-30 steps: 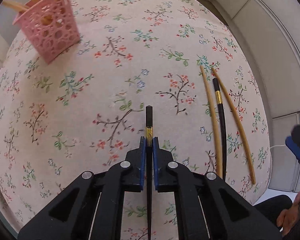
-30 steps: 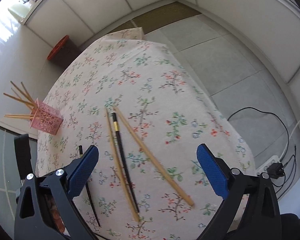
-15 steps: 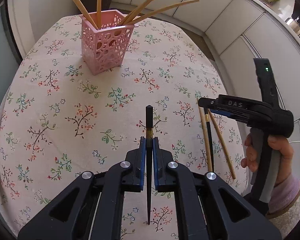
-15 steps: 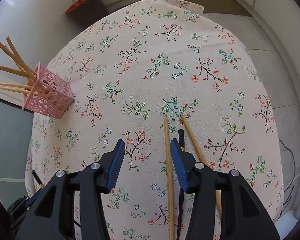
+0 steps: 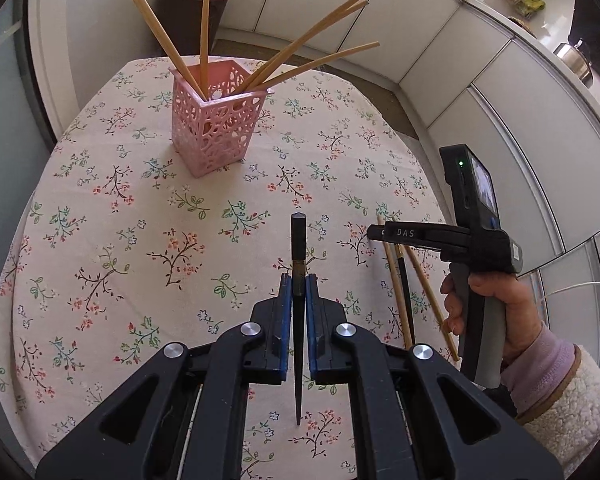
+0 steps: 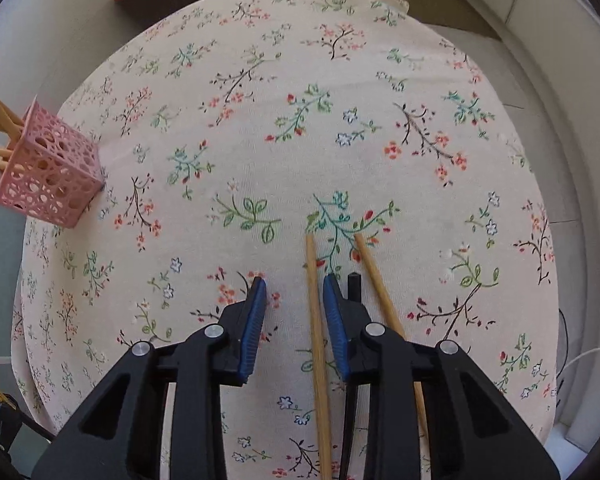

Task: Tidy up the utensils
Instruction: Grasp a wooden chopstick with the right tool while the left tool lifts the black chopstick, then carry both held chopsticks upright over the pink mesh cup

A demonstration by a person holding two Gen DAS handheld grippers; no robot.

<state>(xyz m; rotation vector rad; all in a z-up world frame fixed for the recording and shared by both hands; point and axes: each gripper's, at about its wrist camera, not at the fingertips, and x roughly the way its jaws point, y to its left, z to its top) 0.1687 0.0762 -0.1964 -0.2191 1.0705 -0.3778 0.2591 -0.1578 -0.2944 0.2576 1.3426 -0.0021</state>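
My left gripper (image 5: 299, 280) is shut on a black chopstick (image 5: 298, 240) with a gold band, held above the floral tablecloth (image 5: 140, 240). Beyond it stands a pink perforated holder (image 5: 216, 136) with several bamboo chopsticks (image 5: 160, 32) leaning out of it. My right gripper (image 6: 294, 284) points down at the cloth with its jaws closing. One bamboo chopstick (image 6: 314, 292) lies between the jaws, close to the right pad, and the left pad stands apart from it. A second black chopstick (image 6: 353, 284) and another bamboo chopstick (image 6: 374, 272) lie just outside the right finger.
A person's hand and fleece sleeve (image 5: 540, 368) hold the right gripper (image 5: 374, 234) at the table's right side. The holder (image 6: 48, 176) stands near the table's far left edge. A dark bin with a red rim (image 5: 196, 12) and white cabinets stand behind the table.
My left gripper rose and tilted up with the black chopstick, bringing the holder into full view. My right gripper came down over the lying chopsticks and its jaws narrowed from wide open.
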